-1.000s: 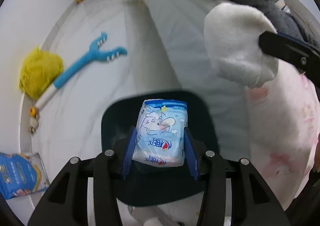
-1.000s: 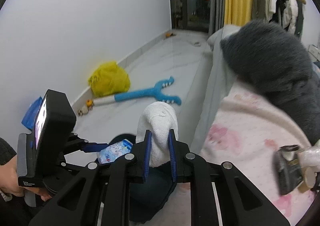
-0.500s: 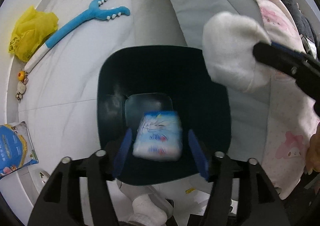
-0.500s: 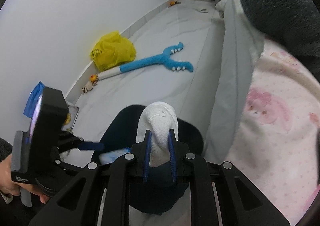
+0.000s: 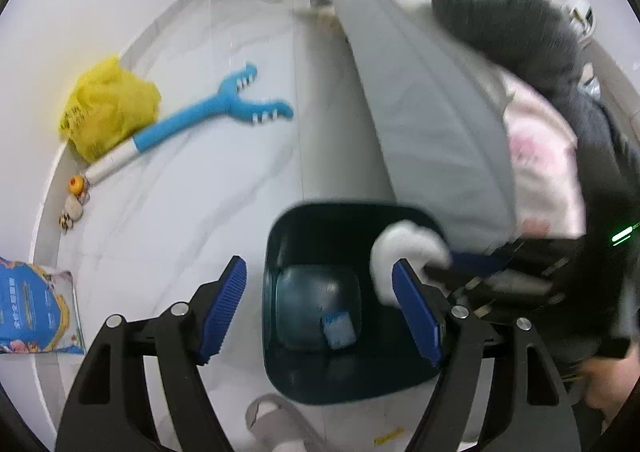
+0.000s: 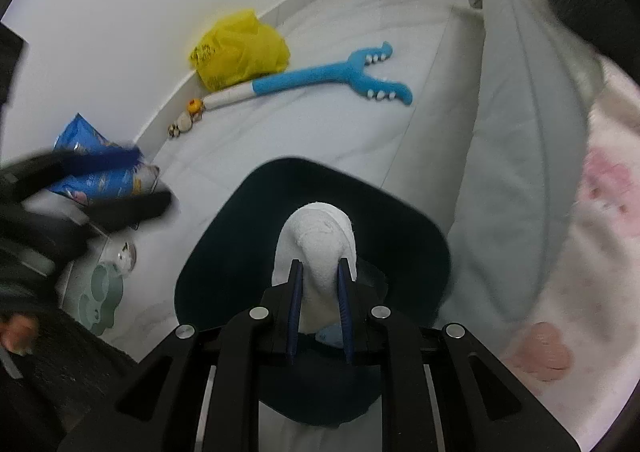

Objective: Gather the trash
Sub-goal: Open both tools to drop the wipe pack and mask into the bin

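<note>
The left gripper (image 5: pixel 320 304) gapes wide and empty above the dark bin (image 5: pixel 280 244). Only its view shows the tissue packet (image 5: pixel 339 328) on the bin's floor. The right gripper (image 6: pixel 319 294) clamps a white sock (image 6: pixel 320 244) over the bin (image 6: pixel 240 212).

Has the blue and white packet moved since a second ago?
Yes. It left the open left gripper and now lies inside the dark bin, at its bottom.

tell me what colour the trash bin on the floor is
Dark teal, nearly black. The trash bin shows best in the left wrist view, where you see its rim and inside.
</note>
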A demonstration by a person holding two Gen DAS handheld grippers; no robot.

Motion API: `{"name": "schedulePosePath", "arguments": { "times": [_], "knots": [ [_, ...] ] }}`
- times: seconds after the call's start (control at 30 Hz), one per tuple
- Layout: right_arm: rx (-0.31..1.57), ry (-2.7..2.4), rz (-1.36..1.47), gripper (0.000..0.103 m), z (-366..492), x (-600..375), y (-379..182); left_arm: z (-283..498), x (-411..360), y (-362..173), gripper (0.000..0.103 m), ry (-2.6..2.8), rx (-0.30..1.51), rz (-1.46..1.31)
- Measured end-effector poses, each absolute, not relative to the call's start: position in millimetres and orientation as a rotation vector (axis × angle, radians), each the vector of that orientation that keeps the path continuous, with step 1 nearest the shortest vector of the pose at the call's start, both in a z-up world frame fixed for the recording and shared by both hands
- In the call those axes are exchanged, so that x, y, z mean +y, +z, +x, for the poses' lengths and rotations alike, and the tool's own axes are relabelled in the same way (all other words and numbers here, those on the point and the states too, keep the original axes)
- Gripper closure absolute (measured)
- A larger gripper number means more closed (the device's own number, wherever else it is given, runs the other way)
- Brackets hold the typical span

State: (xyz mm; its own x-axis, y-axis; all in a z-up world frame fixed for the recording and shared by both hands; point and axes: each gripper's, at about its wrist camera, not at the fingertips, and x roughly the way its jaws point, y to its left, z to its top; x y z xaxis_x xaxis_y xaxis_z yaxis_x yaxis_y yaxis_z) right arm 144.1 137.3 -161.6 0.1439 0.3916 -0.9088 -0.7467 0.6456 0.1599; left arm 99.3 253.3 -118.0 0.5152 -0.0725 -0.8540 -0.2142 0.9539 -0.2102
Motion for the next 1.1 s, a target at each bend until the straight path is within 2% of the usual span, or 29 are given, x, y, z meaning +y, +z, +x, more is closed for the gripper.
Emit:
{"name": "schedulePosePath", "arguments": {
  "times": [0.23,0.33,0.47,0.53,0.6,0.93,1.1],
  "knots": [
    [1.232,0.843,-0.445,0.086,139,148,-194,93,252,-76,0.03,0.093,0.876,-0.258],
    [1.258,0.841,-0.487,0.086,136,154,-205,91,248,-64,0.036,0.083,0.83,-0.243],
    [1.283,0.843,-0.508,0.082,134,153,-212,88,239,-46,0.038,0.067,0.763,-0.207],
    [1.282,0.84,-0.514,0.077,132,153,-211,86,237,-38,0.038,0.062,0.739,-0.194],
    [1.284,0.84,-0.505,0.043,133,152,-209,84,235,-31,0.038,0.06,0.714,-0.179],
    [1.188,0.905,-0.376,0.039,135,137,-155,82,213,9,0.038,0.011,0.596,-0.15],
    [1.093,0.952,-0.28,0.028,135,117,-119,84,194,28,0.036,-0.026,0.556,-0.143]
  ]
}}
